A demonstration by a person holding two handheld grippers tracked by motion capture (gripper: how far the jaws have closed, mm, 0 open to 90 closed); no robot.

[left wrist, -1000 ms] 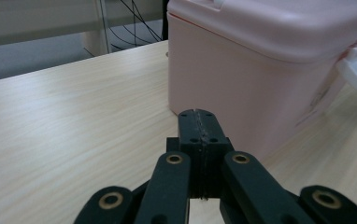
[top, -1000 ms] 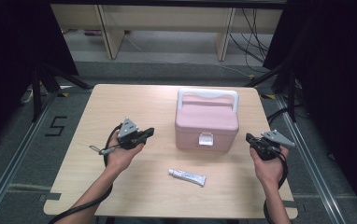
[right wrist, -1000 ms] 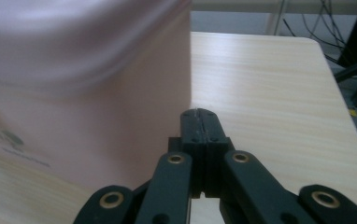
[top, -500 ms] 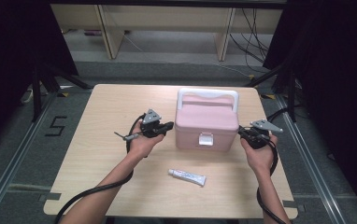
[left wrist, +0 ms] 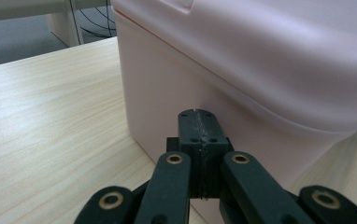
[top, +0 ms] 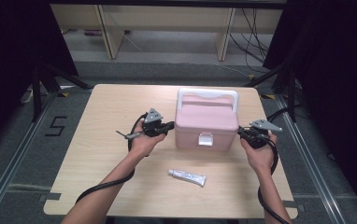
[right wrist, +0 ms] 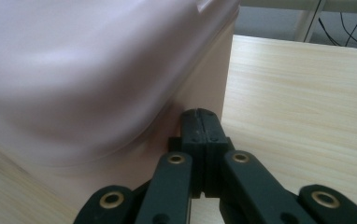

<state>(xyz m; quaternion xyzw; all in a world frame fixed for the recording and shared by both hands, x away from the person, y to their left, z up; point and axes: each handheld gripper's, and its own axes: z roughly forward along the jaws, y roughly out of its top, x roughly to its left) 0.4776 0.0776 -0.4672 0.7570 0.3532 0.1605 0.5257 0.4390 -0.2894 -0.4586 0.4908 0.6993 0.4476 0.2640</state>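
Note:
A pink lidded box (top: 206, 122) with a white handle (top: 207, 94) and a white front latch (top: 205, 139) stands in the middle of the wooden table (top: 102, 116). My left gripper (top: 171, 126) is shut and empty, its tips against the box's left side wall (left wrist: 167, 84). At the opposite side my right gripper (top: 240, 132) is also shut with nothing in it, tips at the box's right wall (right wrist: 200, 79). In each gripper view the two black jaws meet flush, left gripper (left wrist: 198, 114) and right gripper (right wrist: 199, 113).
A small white tube (top: 187, 177) lies on the table in front of the box, between my forearms. Black cables trail from both grippers toward the near edge. Shelf legs and cables stand on the floor beyond the far edge.
Both hands have moved inward toward the box: the left gripper travelled right to its left wall, the right gripper left and forward to its right wall. Since half a second ago neither has shifted.

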